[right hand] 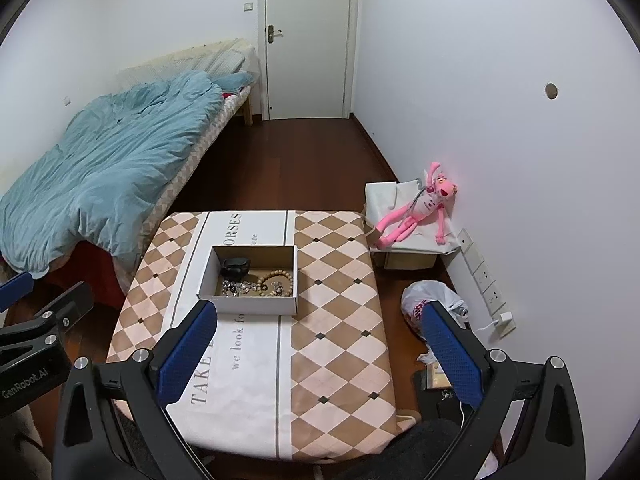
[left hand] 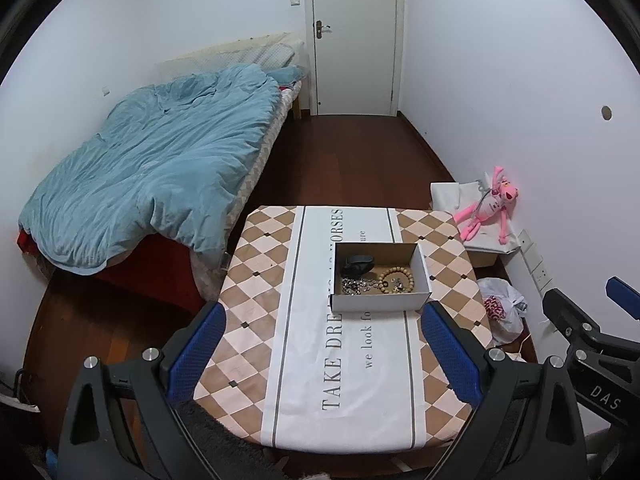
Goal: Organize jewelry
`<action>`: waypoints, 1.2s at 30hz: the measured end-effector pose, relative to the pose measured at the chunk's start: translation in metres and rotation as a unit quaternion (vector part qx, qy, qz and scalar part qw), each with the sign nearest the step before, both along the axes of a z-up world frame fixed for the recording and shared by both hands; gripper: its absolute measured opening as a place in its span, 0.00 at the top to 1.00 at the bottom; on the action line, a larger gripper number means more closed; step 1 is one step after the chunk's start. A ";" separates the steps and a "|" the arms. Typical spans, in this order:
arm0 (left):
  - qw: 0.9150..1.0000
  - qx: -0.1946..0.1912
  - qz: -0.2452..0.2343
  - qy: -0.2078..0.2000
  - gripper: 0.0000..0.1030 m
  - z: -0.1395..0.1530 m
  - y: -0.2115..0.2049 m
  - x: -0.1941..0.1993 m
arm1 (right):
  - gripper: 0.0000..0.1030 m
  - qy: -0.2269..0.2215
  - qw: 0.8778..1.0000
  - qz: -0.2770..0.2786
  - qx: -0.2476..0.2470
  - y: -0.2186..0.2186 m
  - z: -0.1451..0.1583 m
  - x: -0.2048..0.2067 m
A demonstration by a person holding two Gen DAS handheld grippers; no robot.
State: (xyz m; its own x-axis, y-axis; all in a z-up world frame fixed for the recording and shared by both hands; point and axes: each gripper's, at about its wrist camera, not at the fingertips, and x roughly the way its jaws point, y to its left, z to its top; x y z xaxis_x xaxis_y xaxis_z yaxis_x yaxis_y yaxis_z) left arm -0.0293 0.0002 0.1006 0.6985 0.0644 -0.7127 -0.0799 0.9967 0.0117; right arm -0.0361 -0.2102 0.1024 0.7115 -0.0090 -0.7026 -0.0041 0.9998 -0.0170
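Jewelry [left hand: 374, 280] sits heaped in an open cardboard box [left hand: 380, 302] in the middle of the bench [left hand: 256, 280], on the white printed runner. Nothing looks sorted yet: silvery chains, a wooden bead bracelet [left hand: 396, 276] and a dark lump [left hand: 357, 264] all share one compartment. Left gripper [left hand: 322, 350] and right gripper [right hand: 320, 354] hover short of the box, fingers spread wide, holding nothing. All the work appears to lie ahead.

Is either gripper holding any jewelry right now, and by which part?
Nothing is held. The left gripper and right gripper are both open, short of the box.
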 end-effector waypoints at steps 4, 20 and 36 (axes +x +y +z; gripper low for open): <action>1.000 -0.005 0.000 0.009 0.03 -0.003 0.001 0.004 | 0.00 0.003 1.000 0.000 0.000 0.002 -0.002 0.001; 0.998 -0.012 0.003 0.056 0.03 -0.024 0.001 0.061 | 0.00 0.027 1.000 -0.009 -0.007 0.005 -0.024 0.067; 0.996 -0.009 -0.004 0.091 0.03 -0.039 -0.001 0.101 | 0.00 0.078 0.997 -0.014 -0.016 -0.001 -0.045 0.117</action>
